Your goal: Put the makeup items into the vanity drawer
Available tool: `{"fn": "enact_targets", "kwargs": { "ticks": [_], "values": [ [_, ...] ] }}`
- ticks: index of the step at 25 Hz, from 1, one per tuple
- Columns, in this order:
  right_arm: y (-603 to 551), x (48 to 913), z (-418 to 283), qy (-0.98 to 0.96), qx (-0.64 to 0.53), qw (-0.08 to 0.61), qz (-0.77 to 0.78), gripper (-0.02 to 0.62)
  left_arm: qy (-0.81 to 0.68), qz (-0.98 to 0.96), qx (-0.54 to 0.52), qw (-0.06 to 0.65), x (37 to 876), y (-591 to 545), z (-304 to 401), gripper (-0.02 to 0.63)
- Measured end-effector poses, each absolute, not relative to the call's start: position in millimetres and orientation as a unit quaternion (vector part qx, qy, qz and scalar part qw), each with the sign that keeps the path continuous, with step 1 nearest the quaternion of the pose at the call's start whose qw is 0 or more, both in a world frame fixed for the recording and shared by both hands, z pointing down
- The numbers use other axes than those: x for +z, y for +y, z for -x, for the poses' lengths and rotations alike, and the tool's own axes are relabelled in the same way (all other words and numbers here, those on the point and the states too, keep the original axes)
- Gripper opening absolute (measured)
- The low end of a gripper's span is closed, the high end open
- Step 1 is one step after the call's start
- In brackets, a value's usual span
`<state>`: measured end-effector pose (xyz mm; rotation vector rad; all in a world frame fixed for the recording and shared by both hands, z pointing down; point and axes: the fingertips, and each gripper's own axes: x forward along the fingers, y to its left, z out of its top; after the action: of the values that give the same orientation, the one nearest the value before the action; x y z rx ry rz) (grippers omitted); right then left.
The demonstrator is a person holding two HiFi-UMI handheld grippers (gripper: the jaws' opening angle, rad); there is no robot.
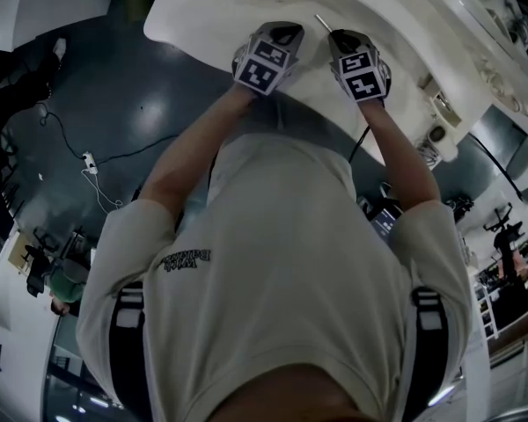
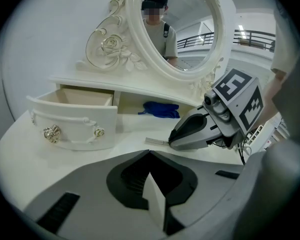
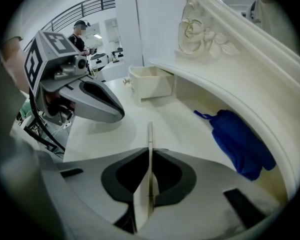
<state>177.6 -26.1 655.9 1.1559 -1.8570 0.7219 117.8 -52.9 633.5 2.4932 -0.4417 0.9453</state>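
1. Clamping a thin makeup stick (image 3: 149, 134), the right gripper (image 3: 150, 153) has its jaws pressed together on the stick's near part. The rest pokes out past the tips, low over the white vanity surface (image 3: 110, 144).
2. The stick's long axis runs straight ahead, in line with those jaws. Its far end aims almost directly at the open vanity drawer (image 3: 151, 86), which stands ahead of the jaws and well apart from the tip, with bare surface between them.
3. The left gripper (image 2: 150, 156) has its jaws together with nothing between them. It hangs ahead and to the left of the right jaws, just beside the line from stick to drawer. From the left jaws the drawer lies ahead and to the left, and this hand looks the nearer of the 2 to it, but it carries nothing.
4. A blue cloth pouch (image 3: 240, 144) lies to the right of the right jaws, in the recess under the mirror shelf.
5. The drawer's inside is not visible from here. The coming move seems to be a plain forward carry by the right hand, lifting the stick over the drawer's front wall while passing clear of the left gripper.
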Motion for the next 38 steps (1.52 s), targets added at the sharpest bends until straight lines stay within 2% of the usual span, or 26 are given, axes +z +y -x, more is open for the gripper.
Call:
{"fn": "enact_targets", "kwargs": {
  "ticks": [10, 20, 26, 38],
  "values": [
    [-45.9, 605.4, -156.8, -0.762, 0.248, 0.367, -0.472, 0.028, -0.195, -0.904, 0.303, 0.23, 597.7, -62.2, -95.2, 0.014],
    [-67.4, 487.3, -132.7, -0.799, 0.139, 0.304, -0.5, 0.028, -0.26, -0.913, 0.237, 0.207, 516.8, -93.8, -60.5, 0.014],
    [-81.1, 394.2, -132.8, -0.809, 0.048, 0.261, -0.524, 0.028, -0.271, -0.931, 0.215, 0.121, 456.6, -103.9, -51.3, 0.014],
    [-73.8, 245.7, -102.4, -0.838, -0.055, 0.145, -0.523, 0.028, -0.314, -0.942, 0.108, 0.053, 311.2, -105.8, -14.1, 0.014]
  ]
}}
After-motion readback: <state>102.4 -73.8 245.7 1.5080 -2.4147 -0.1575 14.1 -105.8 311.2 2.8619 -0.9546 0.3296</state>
